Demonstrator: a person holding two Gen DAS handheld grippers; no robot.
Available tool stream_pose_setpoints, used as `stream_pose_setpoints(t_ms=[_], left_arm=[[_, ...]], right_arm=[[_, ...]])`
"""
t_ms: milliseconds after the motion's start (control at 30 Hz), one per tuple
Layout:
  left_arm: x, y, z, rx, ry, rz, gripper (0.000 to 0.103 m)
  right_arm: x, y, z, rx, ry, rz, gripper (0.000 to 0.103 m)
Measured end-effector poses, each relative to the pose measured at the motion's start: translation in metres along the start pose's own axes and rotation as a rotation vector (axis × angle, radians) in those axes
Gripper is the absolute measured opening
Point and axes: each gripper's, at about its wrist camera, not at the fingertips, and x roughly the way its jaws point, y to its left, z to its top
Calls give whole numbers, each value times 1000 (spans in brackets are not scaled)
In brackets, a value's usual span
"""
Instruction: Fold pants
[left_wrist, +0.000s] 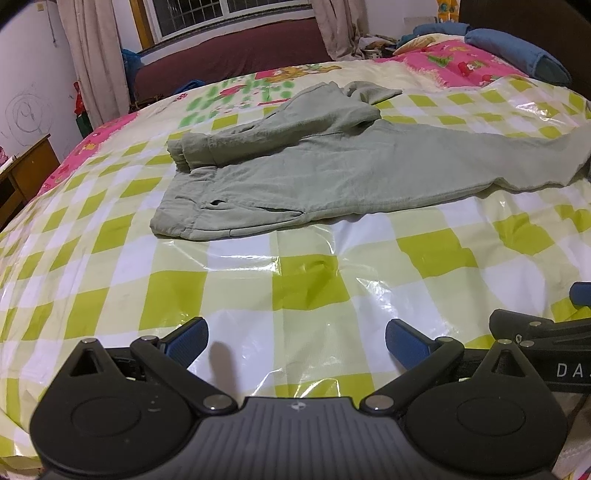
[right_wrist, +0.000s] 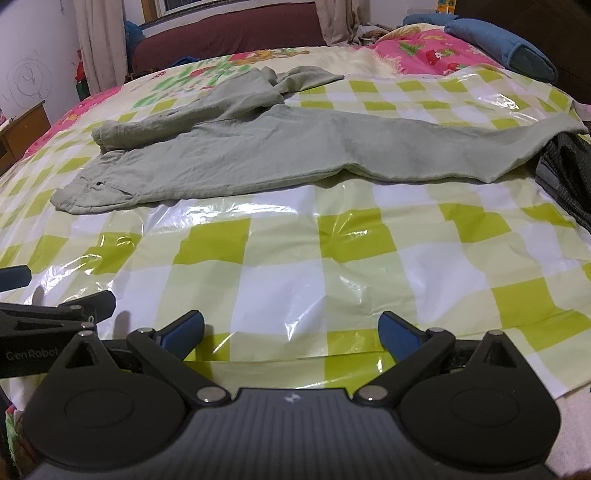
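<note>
Pants (left_wrist: 332, 166) lie spread across the bed (left_wrist: 258, 295), waistband to the left, one leg bunched up behind. Left gripper (left_wrist: 296, 338) and right gripper (right_wrist: 290, 328) hover near the front edge, jaws spread wide, empty.

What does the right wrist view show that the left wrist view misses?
Only the right wrist view shows a dark grey cloth at the bed's right edge, by the leg end of the pants. Only the left wrist view shows the window and the right tongs' side. Both show the pants spread on the checked sheet, one leg bunched up, the blue pillow, and open, empty tongs: left, right.
</note>
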Motion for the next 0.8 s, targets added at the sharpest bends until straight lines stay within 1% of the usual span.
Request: stream_pose_setpoints(t_ms=[800], left_arm=[[2, -1, -1, 11, -3, 5, 103]], right_arm=[[2, 5, -3, -7, 2, 5, 99]])
